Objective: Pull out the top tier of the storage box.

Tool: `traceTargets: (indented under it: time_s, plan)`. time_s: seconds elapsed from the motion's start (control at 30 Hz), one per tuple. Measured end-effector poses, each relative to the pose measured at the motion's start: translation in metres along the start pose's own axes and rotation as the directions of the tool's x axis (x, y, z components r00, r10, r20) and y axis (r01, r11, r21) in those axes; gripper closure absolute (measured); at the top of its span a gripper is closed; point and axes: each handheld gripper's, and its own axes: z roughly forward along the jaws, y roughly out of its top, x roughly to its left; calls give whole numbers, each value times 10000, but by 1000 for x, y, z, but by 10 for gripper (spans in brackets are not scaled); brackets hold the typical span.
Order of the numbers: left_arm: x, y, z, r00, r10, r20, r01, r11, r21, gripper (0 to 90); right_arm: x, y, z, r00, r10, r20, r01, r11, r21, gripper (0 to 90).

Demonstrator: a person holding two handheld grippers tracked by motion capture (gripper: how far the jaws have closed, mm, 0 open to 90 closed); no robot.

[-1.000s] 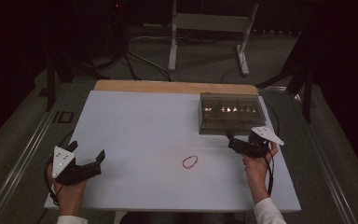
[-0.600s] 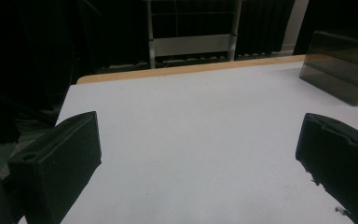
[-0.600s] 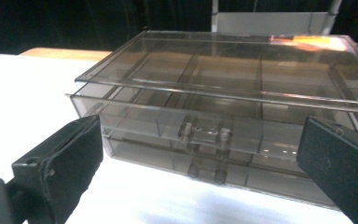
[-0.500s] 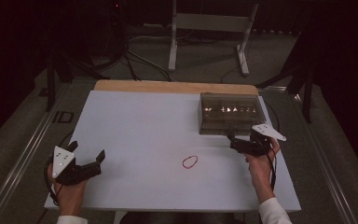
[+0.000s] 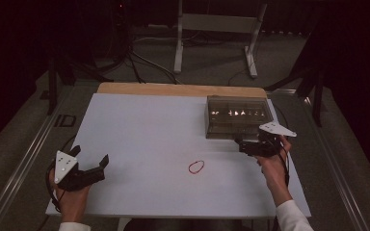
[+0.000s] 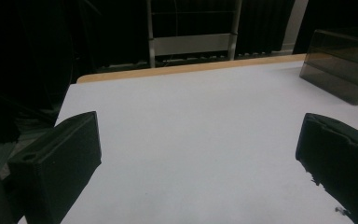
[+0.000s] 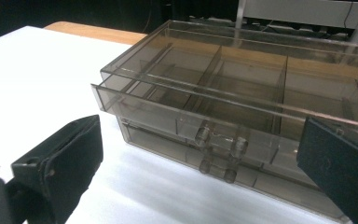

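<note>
While gaping, right gripper (image 5: 243, 146) faces drawer box (image 5: 237, 117).

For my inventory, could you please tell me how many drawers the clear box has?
2: upper drawer pulled slightly out, lower drawer shut beneath it, both facing the right gripper.

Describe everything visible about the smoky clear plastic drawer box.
The smoky transparent plastic drawer box has two stacked drawers, each with a clear two-post handle. The upper drawer is pulled slightly out; dividers split it into compartments that look empty. It sits flat near the white table's far right corner, right hand-held gripper open just before it, not touching.
</note>
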Motion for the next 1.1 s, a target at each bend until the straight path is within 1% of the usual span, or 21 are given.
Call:
traceTargets:
  time_s: [0.07, 0.1, 0.2, 0.27, 0.37, 0.53, 0.6, 0.73, 0.87, 1.0, 1.1]
  plan:
    - [0, 0, 0, 10000, 13, 1, -13, 10000, 0, 16, 0, 2, 1, 9999, -63, -151, 67, 9997, 218, 5]
    - [0, 0, 0, 10000, 13, 1, -13, 10000, 0, 16, 0, 2, 1, 9999, -63, -151, 67, 9997, 218, 5]
    - [0, 0, 0, 10000, 30, 0, -30, 10000, 18, 16, -1, 6, 3, 9992, -62, -407, 79, 9991, 411, 5]
    - [0, 0, 1, 10000, 30, -17, -30, 10000, 23, 15, -1, 7, 3, 9991, -69, -420, 87, 9990, 438, 5]
    - [0, 0, 0, 10000, 18, -22, -18, 10000, 20, 16, -3, 9, 6, 9973, 33, -727, 14, 9980, 638, 5]
    - [0, 0, 1, 10000, 31, -17, -31, 10000, 30, 16, -3, 13, 8, 9935, -207, -1117, 311, 9953, 921, 6]
    - [0, 0, 1, 10000, 60, -15, -60, 10000, 29, 16, -4, 15, 10, 9893, -367, -1412, 512, 9936, 1009, 6]
    - [0, 0, 0, 10000, 16, -27, -16, 10000, 18, 16, -6, 16, 11, 9878, -496, -1478, 665, 9915, 1116, 6]
    - [0, 0, 1, 10000, 50, -4, -50, 10000, 44, 15, -8, 19, 13, 9832, -599, -1727, 841, 9871, 1364, 6]
    - [0, 0, 1, 10000, 27, -21, -27, 10000, 33, 16, -12, 21, 15, 9801, -879, -1781, 1172, 9798, 1618, 6]
    - [0, 0, 1, 10000, 18, -18, -18, 10000, 31, 16, -13, 21, 15, 9795, -874, -1813, 1175, 9796, 1628, 6]
